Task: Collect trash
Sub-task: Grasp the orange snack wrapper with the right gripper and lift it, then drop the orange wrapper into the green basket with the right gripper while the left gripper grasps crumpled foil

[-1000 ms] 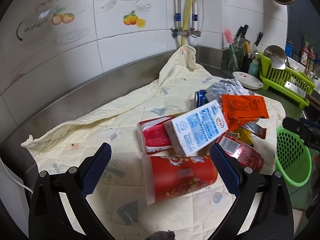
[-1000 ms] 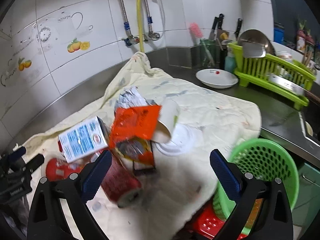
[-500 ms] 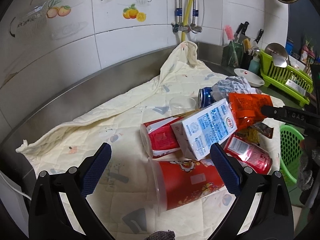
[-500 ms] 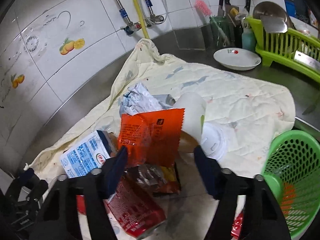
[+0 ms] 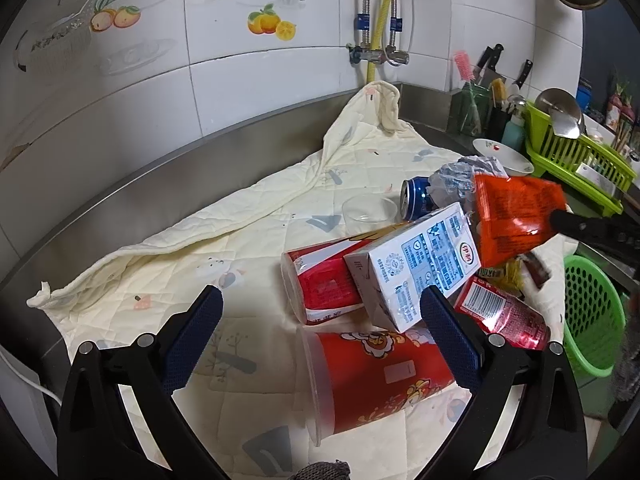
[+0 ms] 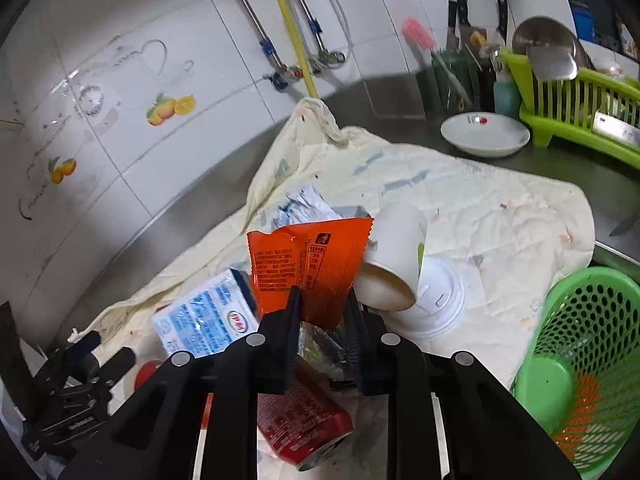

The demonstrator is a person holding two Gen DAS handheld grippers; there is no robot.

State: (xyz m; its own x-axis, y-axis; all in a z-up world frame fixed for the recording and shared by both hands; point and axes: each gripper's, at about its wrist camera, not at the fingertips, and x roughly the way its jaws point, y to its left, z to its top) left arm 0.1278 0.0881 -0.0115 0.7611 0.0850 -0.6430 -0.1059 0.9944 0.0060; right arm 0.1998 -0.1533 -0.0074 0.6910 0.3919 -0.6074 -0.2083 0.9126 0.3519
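Note:
A pile of trash lies on a cream quilted cloth [image 5: 248, 232]. My right gripper [image 6: 322, 303] is shut on the lower edge of an orange snack wrapper [image 6: 308, 260], which stands up from the pile; the same orange wrapper [image 5: 516, 220] shows at the right in the left wrist view. Beside it lie a white-and-blue milk carton [image 5: 416, 264], a white paper cup [image 6: 394, 270] on its side and a red can [image 6: 304, 420]. My left gripper [image 5: 320, 332] is open, hovering over a red paper cup [image 5: 376, 376] with nothing between its fingers. A green mesh basket [image 6: 592, 356] stands at the right.
A blue can [image 5: 416, 200], a crumpled silver wrapper [image 5: 464, 180] and a clear plastic cup [image 5: 366, 212] lie behind the pile. A white plate [image 6: 484, 140], a green dish rack [image 6: 580, 112] and a knife holder [image 6: 460, 72] stand at the back right. Tiled wall and pipes behind.
My right gripper went from wide open to shut, closing on the orange wrapper while moving in toward the pile. The left gripper stayed open and nearly still.

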